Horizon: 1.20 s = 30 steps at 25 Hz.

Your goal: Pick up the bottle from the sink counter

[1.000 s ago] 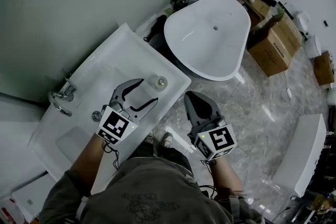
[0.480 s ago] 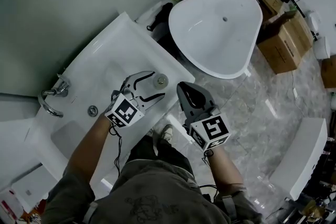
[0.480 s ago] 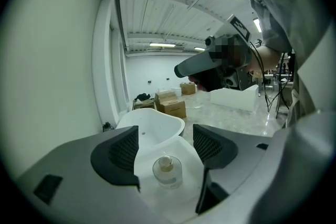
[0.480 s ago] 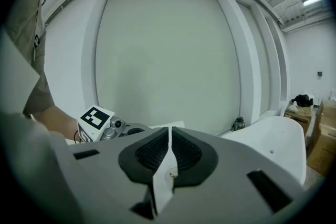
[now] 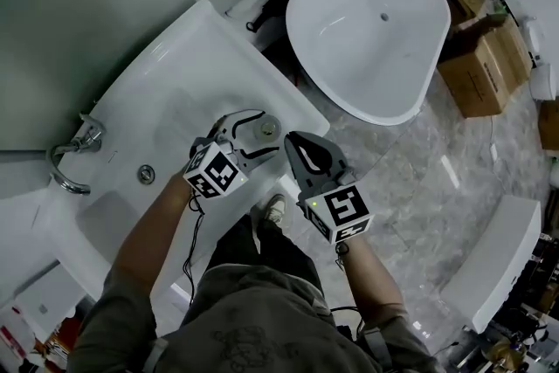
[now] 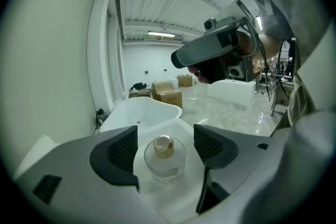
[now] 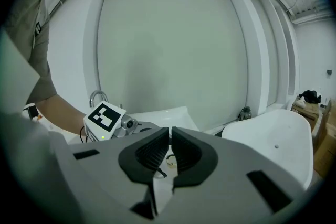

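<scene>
Here, nearest the camera, the person's forearms reach out over the front edge of the white bench (image 5: 196, 39). The left gripper (image 5: 265, 129) is over the bench. Its fingers (image 6: 122, 150) are spread wide and have just been opening further. The bottle (image 6: 164, 162) stands between them with a gap on each side, so neither finger touches it. It is a round clear glass bottle with a gold cap (image 6: 163, 146), upright on the bench near the front edge, towards the end beside the bathtub (image 5: 367, 31).

The right gripper (image 5: 293, 141) is just beside the left one, by the bench's front edge. Its fingers (image 7: 152, 152) are pressed together with nothing between them. Past their tips the right gripper view shows a glimpse of the gold cap and, to the left of it, the left gripper's marker cube (image 7: 105, 117).

Further along the bench, at its other end, are the drain (image 5: 145, 174) and the chrome tap (image 5: 70, 157). Beyond the bathtub, cardboard boxes (image 5: 485, 65) sit on the marble floor (image 5: 437, 179).
</scene>
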Each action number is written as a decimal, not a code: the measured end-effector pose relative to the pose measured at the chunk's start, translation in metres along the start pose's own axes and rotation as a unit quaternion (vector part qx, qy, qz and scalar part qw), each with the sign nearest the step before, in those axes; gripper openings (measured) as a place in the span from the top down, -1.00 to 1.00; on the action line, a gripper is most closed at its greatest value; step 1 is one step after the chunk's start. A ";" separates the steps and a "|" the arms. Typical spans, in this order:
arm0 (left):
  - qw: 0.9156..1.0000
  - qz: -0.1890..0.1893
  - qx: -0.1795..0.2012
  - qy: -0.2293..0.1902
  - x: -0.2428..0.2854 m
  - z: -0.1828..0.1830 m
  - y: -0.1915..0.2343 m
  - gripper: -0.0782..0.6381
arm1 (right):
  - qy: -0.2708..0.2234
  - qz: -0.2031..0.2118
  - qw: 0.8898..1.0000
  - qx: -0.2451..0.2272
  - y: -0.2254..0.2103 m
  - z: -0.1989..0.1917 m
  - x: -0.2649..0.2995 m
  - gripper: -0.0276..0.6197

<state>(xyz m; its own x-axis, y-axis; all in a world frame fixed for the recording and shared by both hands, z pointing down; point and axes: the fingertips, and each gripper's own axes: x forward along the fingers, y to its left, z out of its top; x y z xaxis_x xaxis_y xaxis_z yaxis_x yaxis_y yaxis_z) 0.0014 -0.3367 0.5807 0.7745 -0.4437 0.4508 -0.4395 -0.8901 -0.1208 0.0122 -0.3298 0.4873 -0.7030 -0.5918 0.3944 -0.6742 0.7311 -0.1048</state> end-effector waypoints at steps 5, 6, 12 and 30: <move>1.000 -0.005 -0.011 0.002 0.015 -0.015 -0.002 -0.11 | 0.009 0.006 1.000 -0.002 -0.007 -0.011 0.015 0.80; 1.000 -0.002 -0.012 0.003 0.017 -0.017 -0.001 -0.11 | 0.011 0.009 1.000 -0.003 -0.008 -0.013 0.019 0.80; 0.999 0.013 -0.036 -0.002 0.033 -0.027 0.005 -0.11 | 0.027 0.022 0.999 0.005 -0.008 -0.030 0.032 0.80; 0.999 0.004 -0.038 0.028 0.067 -0.054 0.000 -0.13 | 0.053 0.037 0.998 0.005 -0.014 -0.059 0.052 0.80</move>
<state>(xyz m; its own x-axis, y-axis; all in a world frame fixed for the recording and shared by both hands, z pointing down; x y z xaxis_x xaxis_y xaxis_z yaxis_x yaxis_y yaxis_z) 0.0291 -0.3612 0.6585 0.7449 -0.4424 0.4994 -0.4803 -0.8751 -0.0589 -0.0015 -0.3510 0.5636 -0.7236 -0.4959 0.4801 -0.6232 0.7683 -0.1458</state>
